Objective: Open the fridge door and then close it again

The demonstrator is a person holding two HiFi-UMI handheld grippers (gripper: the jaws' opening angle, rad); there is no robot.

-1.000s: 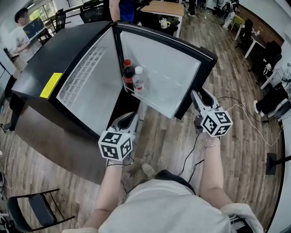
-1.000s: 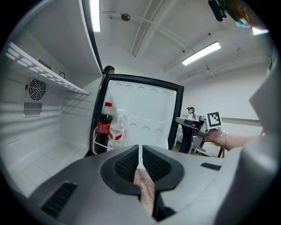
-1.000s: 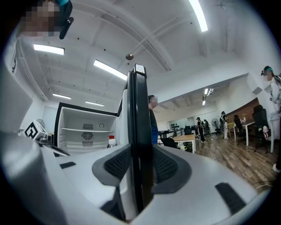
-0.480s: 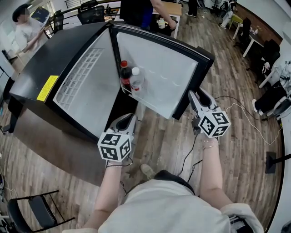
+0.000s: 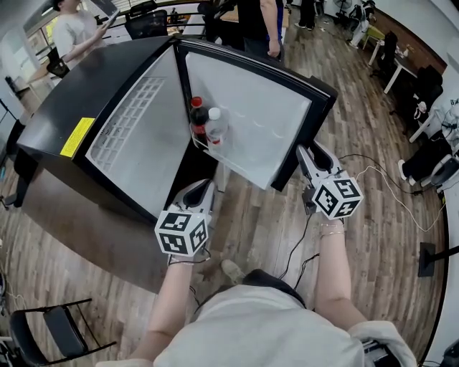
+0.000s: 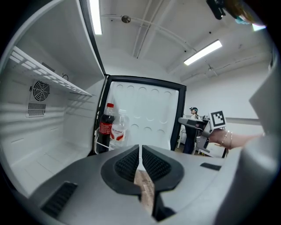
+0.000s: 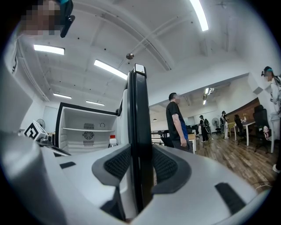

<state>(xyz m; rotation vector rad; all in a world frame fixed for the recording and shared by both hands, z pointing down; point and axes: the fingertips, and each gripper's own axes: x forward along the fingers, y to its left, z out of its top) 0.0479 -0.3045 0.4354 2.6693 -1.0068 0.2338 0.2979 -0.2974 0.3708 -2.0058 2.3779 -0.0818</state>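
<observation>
The black fridge (image 5: 79, 86) stands with its door (image 5: 251, 107) swung wide open, white inner side toward me. A cola bottle (image 5: 198, 118) and a water bottle (image 5: 215, 123) sit in the door shelf. My right gripper (image 5: 305, 152) is shut on the door's free edge (image 7: 139, 110), which runs upright between its pads (image 7: 164, 165). My left gripper (image 5: 206, 186) hovers low before the open fridge cavity, shut with nothing between its pads (image 6: 127, 160). From the left gripper view the bottles (image 6: 106, 125) and the right gripper (image 6: 206, 129) show beyond the jaws.
A wire shelf (image 6: 52, 74) and a fan grille (image 6: 39, 91) are inside the fridge. Cables (image 5: 373, 172) trail over the wooden floor at right. A folding chair (image 5: 57, 333) stands at lower left. People (image 5: 258, 21) stand behind the fridge, near desks.
Both grippers and the door have kept still. The people behind the fridge have shifted places.
</observation>
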